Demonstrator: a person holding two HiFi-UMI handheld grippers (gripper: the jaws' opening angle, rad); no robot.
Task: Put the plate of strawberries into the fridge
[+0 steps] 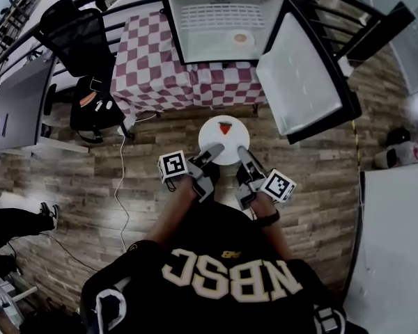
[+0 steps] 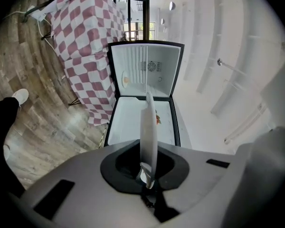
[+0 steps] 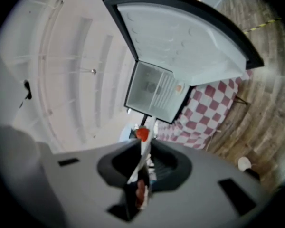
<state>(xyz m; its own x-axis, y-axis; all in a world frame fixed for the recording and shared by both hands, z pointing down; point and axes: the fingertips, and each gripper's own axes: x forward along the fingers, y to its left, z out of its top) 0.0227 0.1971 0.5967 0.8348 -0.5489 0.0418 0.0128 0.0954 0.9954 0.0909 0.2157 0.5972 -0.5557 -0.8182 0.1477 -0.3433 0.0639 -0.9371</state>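
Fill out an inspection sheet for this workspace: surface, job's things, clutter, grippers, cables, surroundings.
Surface: checkered tablecloth under the open fridge; wood floor below.
Job's things: white plate carrying a strawberry, in front of the fridge, not yet inside.
Clutter: dark bag by a black chair.
Grippers: left gripper and right gripper, jaws of each closed on the plate's rim.
Cables: white cable on the floor.
Surroundings: fridge door swung wide; a bystander's shoe at left.
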